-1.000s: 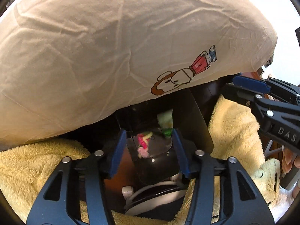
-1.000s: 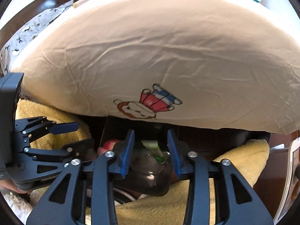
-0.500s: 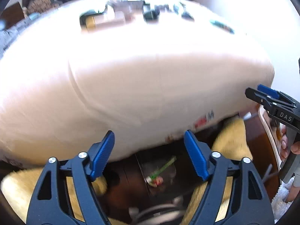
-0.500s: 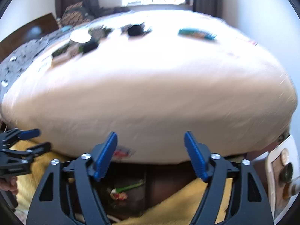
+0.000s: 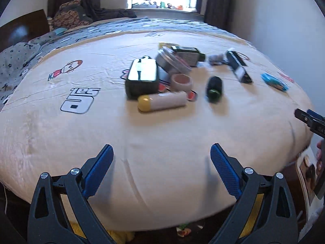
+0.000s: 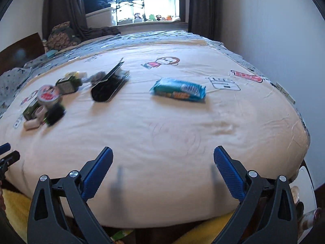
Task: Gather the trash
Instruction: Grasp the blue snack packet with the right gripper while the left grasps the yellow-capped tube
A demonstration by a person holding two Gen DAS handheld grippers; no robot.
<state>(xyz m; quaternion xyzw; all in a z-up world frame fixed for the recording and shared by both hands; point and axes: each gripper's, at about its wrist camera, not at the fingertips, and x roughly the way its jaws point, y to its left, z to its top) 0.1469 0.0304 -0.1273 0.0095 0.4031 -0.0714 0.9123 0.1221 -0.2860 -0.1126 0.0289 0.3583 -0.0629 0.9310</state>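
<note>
Left wrist view: left gripper wide apart with nothing between the blue pads, jaws just been opening, poised above the near edge of the bed. Right gripper the same (spread, jaws just been opening, empty), over that near edge further toward the right side. Between pickups, by the look of it; next move calls for choosing one piece and reaching out to it. Out toward the middle, a cluster: a pale tube with a yellow cap, long axis running along the near edge, cap pointing left, touching a dark pouch. Right of that, a black tray, long axis slanting toward the far edge. Nearer the right edge, a blue wrapper, lying roughly crosswise.
</note>
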